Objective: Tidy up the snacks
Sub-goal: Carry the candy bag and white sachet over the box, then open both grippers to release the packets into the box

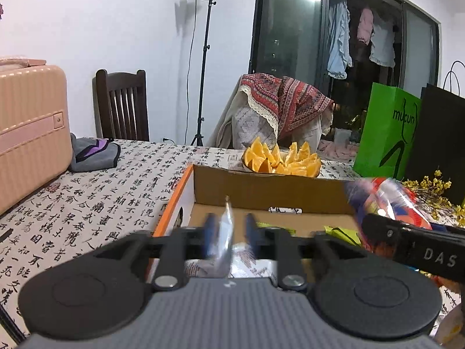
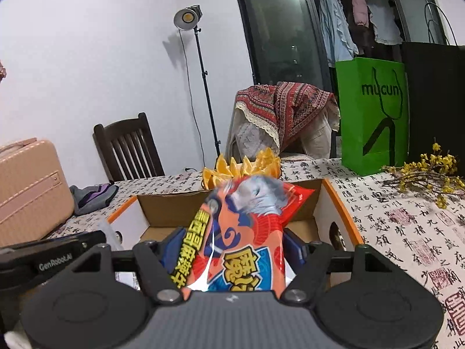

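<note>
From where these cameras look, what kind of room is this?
Most likely a home dining area: a table under a calligraphy-print cloth, wooden dining chairs, laundry hanging behind a glass door, and a plate of orange wedges.

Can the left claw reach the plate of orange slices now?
Probably not directly: the cardboard box stands between the left claw and the orange slices, and a silver packet sits between its fingers.
</note>
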Demonstrator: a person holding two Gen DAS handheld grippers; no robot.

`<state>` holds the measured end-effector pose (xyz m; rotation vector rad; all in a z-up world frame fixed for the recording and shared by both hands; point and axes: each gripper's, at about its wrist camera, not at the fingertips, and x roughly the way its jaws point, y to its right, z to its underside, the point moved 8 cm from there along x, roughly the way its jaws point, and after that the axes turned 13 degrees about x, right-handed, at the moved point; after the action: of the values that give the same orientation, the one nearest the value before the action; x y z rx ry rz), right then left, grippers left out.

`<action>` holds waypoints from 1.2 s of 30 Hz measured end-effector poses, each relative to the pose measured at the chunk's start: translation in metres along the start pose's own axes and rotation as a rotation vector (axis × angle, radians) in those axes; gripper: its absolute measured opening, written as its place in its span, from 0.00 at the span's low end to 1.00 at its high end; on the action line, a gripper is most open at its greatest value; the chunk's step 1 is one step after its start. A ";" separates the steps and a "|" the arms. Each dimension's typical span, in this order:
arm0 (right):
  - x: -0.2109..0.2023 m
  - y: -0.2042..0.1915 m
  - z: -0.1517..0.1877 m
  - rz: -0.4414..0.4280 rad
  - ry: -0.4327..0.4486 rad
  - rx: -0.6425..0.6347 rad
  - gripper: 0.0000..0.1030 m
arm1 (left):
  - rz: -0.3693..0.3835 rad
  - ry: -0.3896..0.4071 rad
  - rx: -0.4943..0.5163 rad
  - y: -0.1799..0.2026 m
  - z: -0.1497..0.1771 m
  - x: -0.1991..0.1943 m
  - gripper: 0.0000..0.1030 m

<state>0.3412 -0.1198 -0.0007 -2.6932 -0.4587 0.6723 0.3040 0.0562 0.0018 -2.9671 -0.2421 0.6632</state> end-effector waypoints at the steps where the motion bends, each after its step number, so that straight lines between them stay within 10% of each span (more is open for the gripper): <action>1: -0.001 0.002 -0.001 0.003 0.003 0.006 0.82 | -0.010 0.003 0.000 0.001 0.000 -0.002 0.69; 4: -0.007 0.009 -0.005 0.010 0.020 0.041 1.00 | -0.049 0.051 -0.006 -0.002 -0.003 -0.012 1.00; 36: 0.006 0.026 0.005 0.091 -0.054 0.076 1.00 | -0.027 0.022 -0.088 -0.017 -0.001 -0.025 1.00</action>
<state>0.3497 -0.1393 -0.0176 -2.6428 -0.3181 0.7731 0.2796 0.0684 0.0157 -3.0468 -0.3169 0.6323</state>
